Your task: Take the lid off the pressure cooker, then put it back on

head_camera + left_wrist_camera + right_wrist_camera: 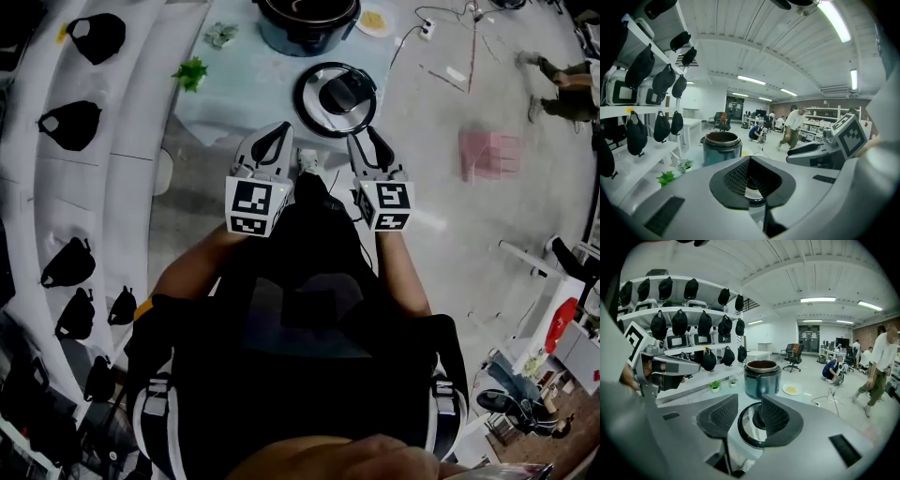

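The pressure cooker pot (309,23) stands open at the far edge of the pale blue table (244,94); it also shows as the pot (722,147) and the pot (761,378) in the two gripper views. Its lid (336,98) lies flat on the table in front of the pot, with its black knob up. My right gripper (371,148) hovers just short of the lid, open, and the lid (746,430) shows in the gap of the right gripper (750,401). My left gripper (278,141) is beside it, left of the lid. The left gripper (750,159) has its tips together, holding nothing.
Two small green plants (190,73) (221,35) and a plate of yellow food (373,21) sit near the pot. White shelves with black bags (70,122) run along the left. A cable (441,28) and a pink item (487,155) lie on the floor to the right, where people (881,366) are.
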Motion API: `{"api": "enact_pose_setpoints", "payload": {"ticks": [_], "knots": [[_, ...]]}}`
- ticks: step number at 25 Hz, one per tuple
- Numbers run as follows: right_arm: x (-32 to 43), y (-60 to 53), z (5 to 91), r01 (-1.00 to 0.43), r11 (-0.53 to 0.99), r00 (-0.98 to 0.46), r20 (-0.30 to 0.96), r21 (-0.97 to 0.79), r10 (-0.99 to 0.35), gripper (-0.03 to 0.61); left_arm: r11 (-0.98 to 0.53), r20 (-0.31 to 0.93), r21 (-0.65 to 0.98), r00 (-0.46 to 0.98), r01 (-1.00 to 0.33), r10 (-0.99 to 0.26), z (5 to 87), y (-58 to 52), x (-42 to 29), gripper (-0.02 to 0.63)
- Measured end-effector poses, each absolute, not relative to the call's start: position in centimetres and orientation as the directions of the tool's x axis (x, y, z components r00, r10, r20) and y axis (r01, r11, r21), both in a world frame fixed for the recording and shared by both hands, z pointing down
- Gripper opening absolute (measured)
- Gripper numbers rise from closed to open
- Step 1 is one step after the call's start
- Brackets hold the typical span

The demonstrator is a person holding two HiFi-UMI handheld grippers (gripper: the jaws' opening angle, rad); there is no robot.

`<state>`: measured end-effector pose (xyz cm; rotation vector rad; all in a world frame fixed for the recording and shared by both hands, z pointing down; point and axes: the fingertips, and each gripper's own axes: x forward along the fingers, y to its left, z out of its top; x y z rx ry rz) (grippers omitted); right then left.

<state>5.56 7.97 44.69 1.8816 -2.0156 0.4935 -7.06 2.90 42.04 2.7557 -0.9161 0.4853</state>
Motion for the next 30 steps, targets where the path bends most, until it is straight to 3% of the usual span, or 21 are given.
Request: {"api": "enact_pose_setpoints", "payload": {"ticks": [20, 30], "knots": [[9.9, -2.4, 55.1, -0.969, 0.244, -0.214, 0.592, -0.03, -0.777, 0.278, -0.745, 0.519, 0.097, 0.672, -0.66, -0.528, 50.2, -4.7, -0.6, 0.008], [10.0, -5.1, 61.2, -0.955, 0.293, -0.254, 0.624, -0.043, -0.739, 0.301, -0.706, 0.6, 0.113, 0.614, -0.699, -0.513, 56.6, -6.7, -0.2, 0.008]]}}
